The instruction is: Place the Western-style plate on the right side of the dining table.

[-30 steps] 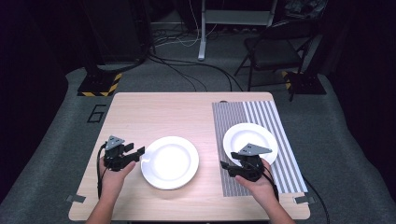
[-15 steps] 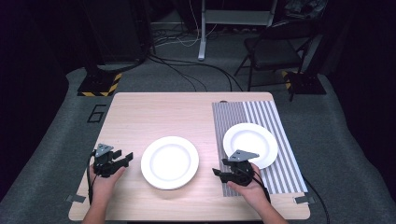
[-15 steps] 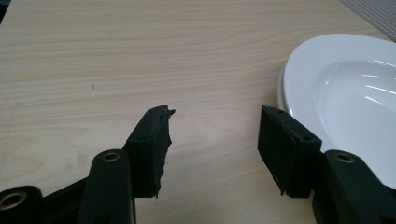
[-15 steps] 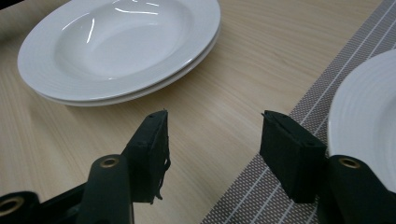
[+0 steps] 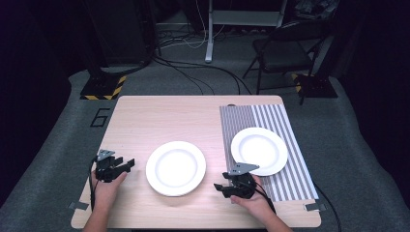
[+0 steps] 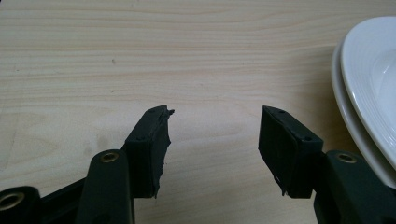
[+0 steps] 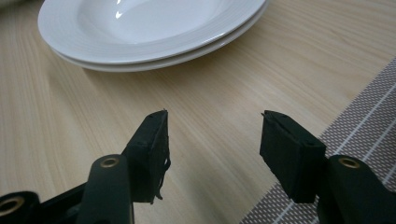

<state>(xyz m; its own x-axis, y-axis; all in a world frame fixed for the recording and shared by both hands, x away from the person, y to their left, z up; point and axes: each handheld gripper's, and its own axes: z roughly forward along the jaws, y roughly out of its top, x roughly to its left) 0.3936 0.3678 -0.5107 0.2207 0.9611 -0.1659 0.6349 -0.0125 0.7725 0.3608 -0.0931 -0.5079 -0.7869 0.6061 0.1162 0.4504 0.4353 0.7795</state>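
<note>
Black jaws on my left gripper [image 5: 126,166] and right gripper [image 5: 221,186] both stand spread, holding nothing, low over the table [image 5: 193,116]. Between them, apart from each, sits the stacked pair of plates [image 5: 176,167]. Farther right, another plate [image 5: 259,151] rests on the mat [image 5: 270,116].

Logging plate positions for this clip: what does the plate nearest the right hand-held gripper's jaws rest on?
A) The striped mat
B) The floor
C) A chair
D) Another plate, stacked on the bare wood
D: in the right gripper view, two white rims of the stacked plates sit one on the other on the bare wooden table, ahead of the open right hand-held gripper.
</note>
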